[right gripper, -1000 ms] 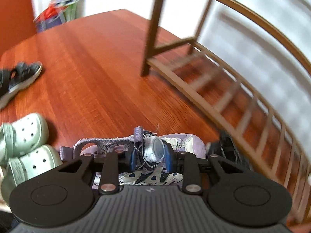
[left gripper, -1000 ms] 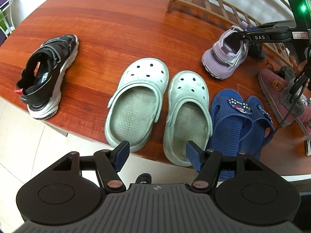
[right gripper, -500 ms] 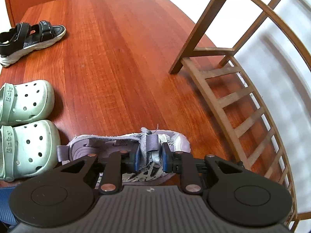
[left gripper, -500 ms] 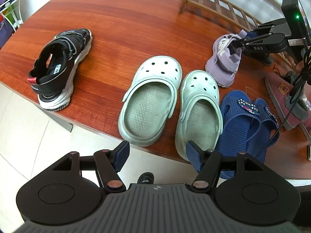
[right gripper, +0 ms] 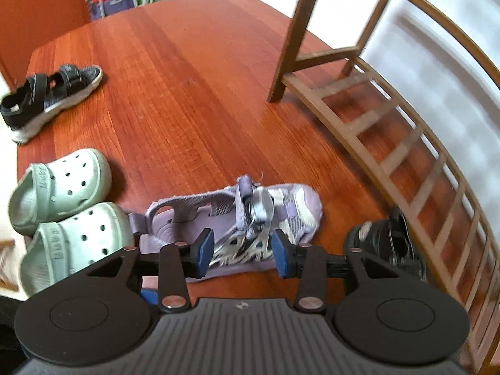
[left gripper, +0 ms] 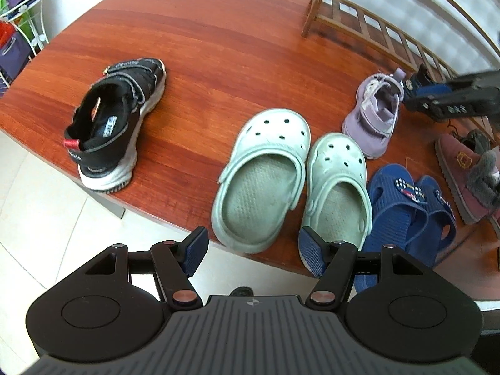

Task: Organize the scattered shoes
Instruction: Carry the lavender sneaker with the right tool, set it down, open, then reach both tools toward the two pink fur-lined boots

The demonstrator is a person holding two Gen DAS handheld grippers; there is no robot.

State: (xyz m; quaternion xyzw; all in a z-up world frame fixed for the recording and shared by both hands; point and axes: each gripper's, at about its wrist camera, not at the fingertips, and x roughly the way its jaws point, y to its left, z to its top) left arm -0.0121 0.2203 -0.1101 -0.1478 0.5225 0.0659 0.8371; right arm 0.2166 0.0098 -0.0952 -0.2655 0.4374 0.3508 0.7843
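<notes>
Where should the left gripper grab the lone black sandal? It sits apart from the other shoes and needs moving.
Take the black sandal by its raised heel collar, coming from the table's near edge. Its heel points toward the left gripper, the back stands tall and narrow enough for the open jaws, and the red pull tab marks the middle. The strapped toe end lies farther away.

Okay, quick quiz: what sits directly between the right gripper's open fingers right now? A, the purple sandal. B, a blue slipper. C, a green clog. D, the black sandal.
A: in the right wrist view the right gripper has its fingers spread on either side of the purple sandal, which lies on the wooden table; the green clogs sit off to the left.
</notes>
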